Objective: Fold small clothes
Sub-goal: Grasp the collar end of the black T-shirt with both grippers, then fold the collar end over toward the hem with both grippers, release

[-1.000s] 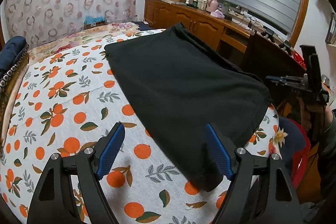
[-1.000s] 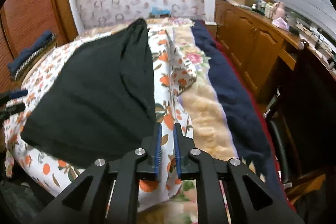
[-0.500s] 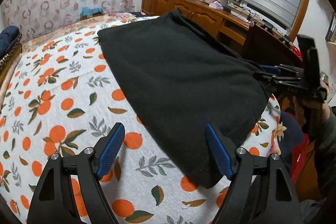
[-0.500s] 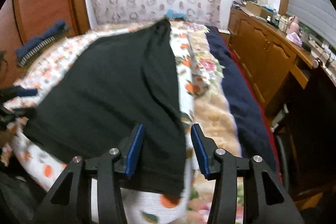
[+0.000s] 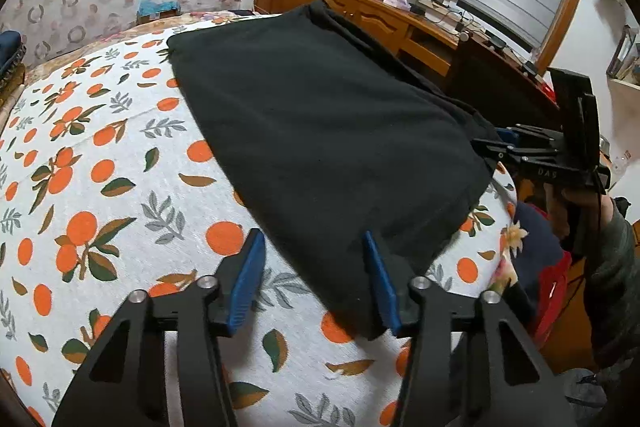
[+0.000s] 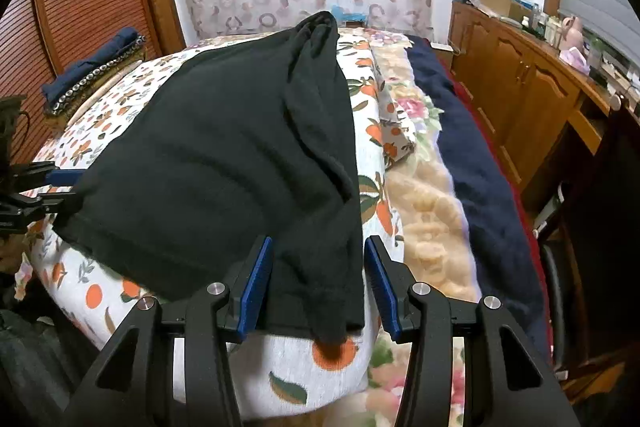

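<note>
A black garment [image 5: 320, 131] lies spread flat on a bed sheet printed with oranges [image 5: 100, 187]. It also shows in the right wrist view [image 6: 224, 163]. My left gripper [image 5: 314, 283] is open, its fingers straddling the garment's near left hem corner. My right gripper [image 6: 318, 283] is open, its blue pads either side of the garment's near right hem corner. The right gripper also shows at the garment's edge in the left wrist view [image 5: 504, 143]. The left gripper shows at the left edge of the right wrist view [image 6: 60, 189].
A wooden dresser [image 5: 360, 11] with clutter stands along the right wall. A navy blanket [image 6: 480, 163] and a floral quilt [image 6: 416, 147] lie on the bed's right side. A folded dark cloth [image 6: 92, 59] sits at the bed's far left by wooden shutters.
The right gripper opened and moved onto the garment's right hem corner. The left gripper moved forward and narrowed around the left hem corner.
</note>
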### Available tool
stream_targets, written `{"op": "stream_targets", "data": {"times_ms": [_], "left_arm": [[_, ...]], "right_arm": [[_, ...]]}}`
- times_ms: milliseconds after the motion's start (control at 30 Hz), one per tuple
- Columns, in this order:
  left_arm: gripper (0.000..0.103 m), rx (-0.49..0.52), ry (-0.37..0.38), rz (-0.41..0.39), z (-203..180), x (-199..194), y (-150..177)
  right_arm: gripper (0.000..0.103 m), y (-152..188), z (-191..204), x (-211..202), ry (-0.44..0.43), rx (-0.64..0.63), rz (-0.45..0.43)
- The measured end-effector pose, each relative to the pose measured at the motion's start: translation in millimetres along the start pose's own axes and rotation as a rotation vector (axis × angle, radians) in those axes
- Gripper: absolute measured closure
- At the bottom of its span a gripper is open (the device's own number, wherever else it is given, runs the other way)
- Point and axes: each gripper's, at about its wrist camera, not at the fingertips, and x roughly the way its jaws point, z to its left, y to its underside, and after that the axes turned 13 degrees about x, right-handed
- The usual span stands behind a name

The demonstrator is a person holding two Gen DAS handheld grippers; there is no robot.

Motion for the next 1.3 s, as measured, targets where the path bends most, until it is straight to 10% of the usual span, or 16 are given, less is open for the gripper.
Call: {"op": "stream_targets", "data": {"times_ms": [100, 233, 667, 1300], "left_arm": [[0.066, 0.000, 0.018, 0.001, -3, 0, 1], [0.089, 0.010, 0.055, 0.003, -6, -2, 2], [0.092, -0.042, 0.031, -0.251, 32, -59, -68], [0.091, -0.162, -0.050, -0.164, 137, 7, -131]], "right_arm": [[0.056, 3, 5, -2, -0.009, -0.021, 0.007], [0.093, 4, 10, -2, -0.065, -0.030, 0.023], [0.096, -69, 6, -36, -0.241, 0.013, -0.210], [0.095, -186, 16, 82, -0.225, -0.029, -0.161]]}}
